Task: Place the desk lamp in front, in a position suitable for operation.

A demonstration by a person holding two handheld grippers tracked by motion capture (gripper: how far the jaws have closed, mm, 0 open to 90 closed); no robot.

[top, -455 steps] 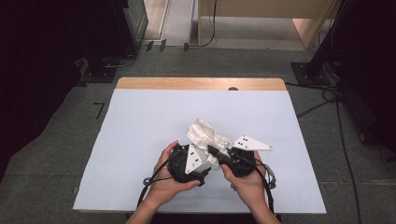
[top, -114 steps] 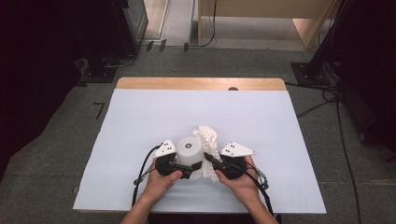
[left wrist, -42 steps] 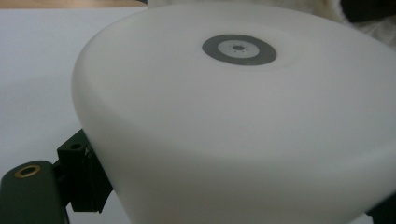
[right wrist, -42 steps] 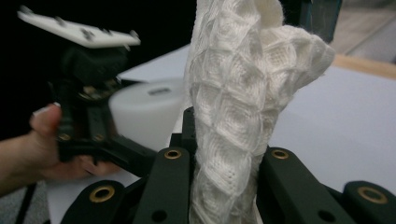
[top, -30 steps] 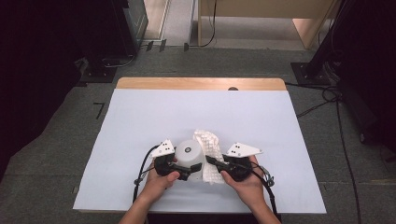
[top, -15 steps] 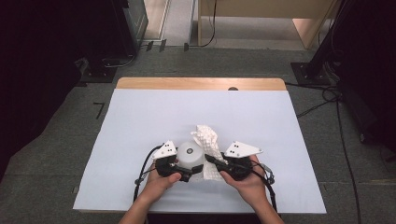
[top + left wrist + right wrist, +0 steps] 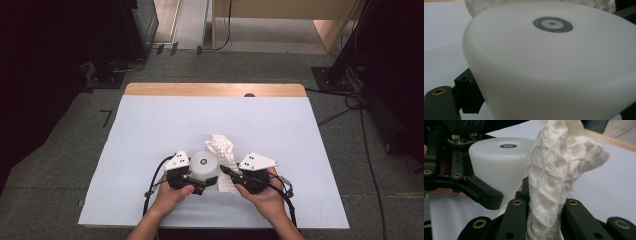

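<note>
A white cup (image 7: 206, 162) stands upside down, its base with a grey ring (image 7: 552, 24) facing up. My left gripper (image 7: 203, 179) is shut on the cup; one black finger (image 7: 466, 92) presses its left side, and the cup hides the other. A white waffle-weave cloth (image 7: 223, 148) rises just right of the cup and touches it. My right gripper (image 7: 544, 211) is shut on the lower part of this cloth (image 7: 554, 170), which stands up between its jaws. In the right gripper view the cup (image 7: 499, 162) and the left gripper (image 7: 474, 187) sit close at the left.
The table (image 7: 150, 130) is covered by a white sheet, with a wooden strip (image 7: 215, 89) along its far edge. Both hands work near the front edge. Cables trail from the grippers toward the person. Dark equipment and cables stand on the floor around the table.
Since the oldest frame the hands have come nearer the front edge and the cup has come out bare beside the cloth. Over the last second nothing has visibly moved.
</note>
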